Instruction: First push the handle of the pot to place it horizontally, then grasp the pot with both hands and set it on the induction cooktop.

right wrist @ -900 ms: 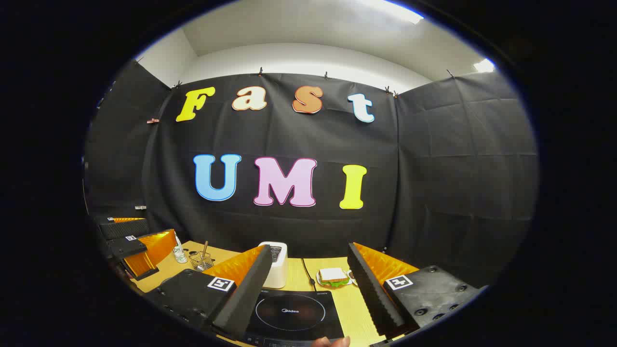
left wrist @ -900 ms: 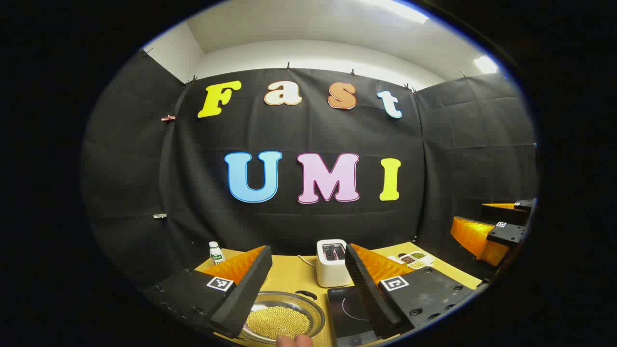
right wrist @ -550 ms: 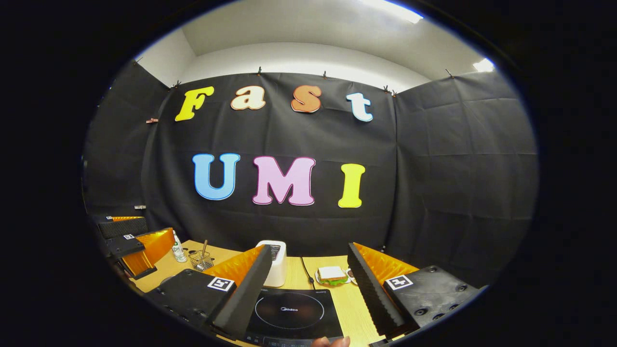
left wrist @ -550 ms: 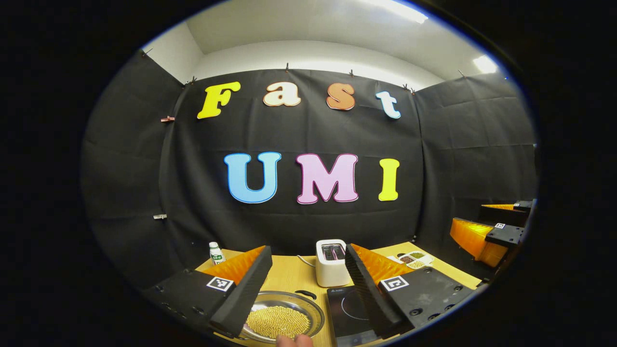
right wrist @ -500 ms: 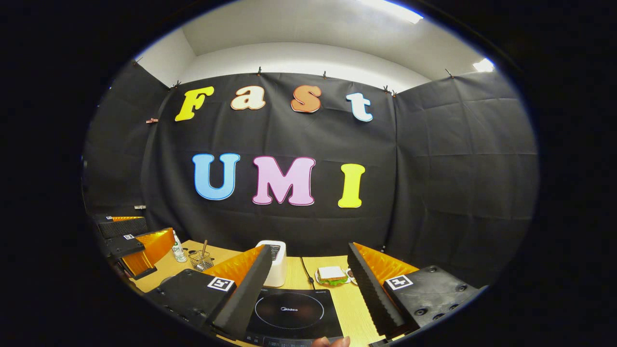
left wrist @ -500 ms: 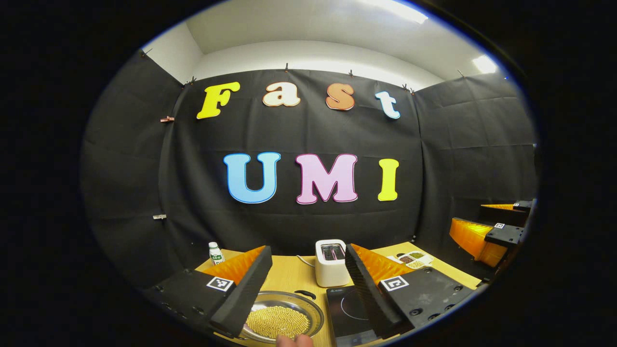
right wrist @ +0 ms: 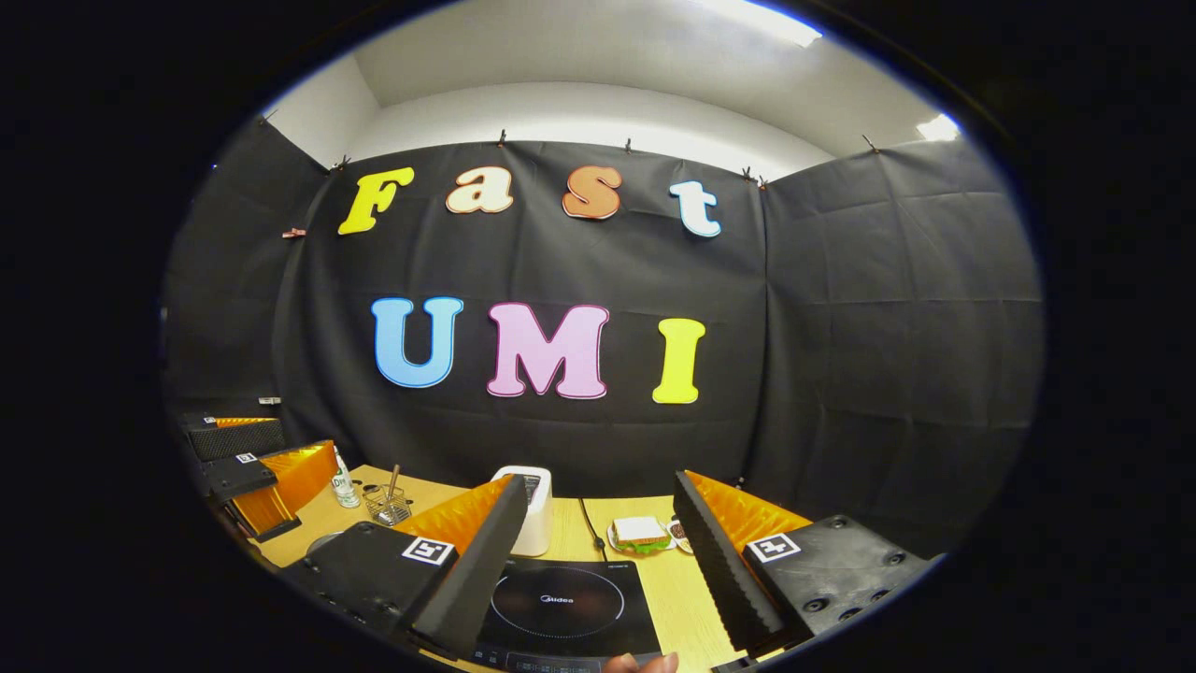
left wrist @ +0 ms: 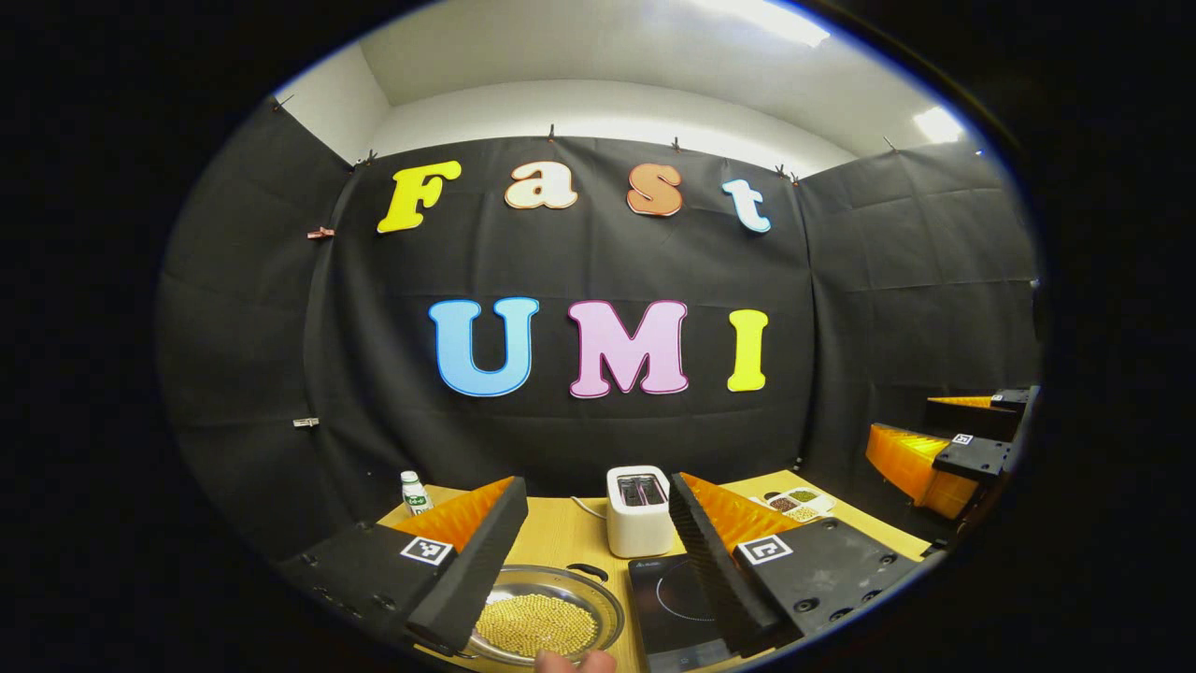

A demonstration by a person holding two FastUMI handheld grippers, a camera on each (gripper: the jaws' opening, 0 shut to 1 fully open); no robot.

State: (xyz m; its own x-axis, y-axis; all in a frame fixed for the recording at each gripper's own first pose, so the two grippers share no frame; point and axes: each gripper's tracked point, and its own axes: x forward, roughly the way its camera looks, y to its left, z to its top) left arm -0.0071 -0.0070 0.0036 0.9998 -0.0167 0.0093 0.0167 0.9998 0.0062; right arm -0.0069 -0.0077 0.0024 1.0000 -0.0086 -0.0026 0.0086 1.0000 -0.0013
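Pot (left wrist: 545, 624), a shallow steel pan holding a layer of small yellow beans, seated on the wooden table (left wrist: 561, 533) just left of the induction cooktop (left wrist: 671, 608) in the left gripper view, its dark handle (left wrist: 589, 569) lying at the far rim; left gripper (left wrist: 593, 561) held above the near edge of pot and cooktop, fingers spread wide with nothing between them; a fingertip (left wrist: 575, 662) visible at the bottom edge. Right gripper (right wrist: 598, 561), in the right gripper view, poised over the cooktop (right wrist: 565, 608), fingers likewise parted and empty. White toaster (left wrist: 638, 509) standing behind the cooktop, near the black cloth wall; small bottle (left wrist: 413, 492) at the far left of the table; tray of sorted beans (left wrist: 796, 504) at the far right; wire basket (right wrist: 386, 505) and plated sandwich (right wrist: 641, 533) to either side of the toaster in the right gripper view
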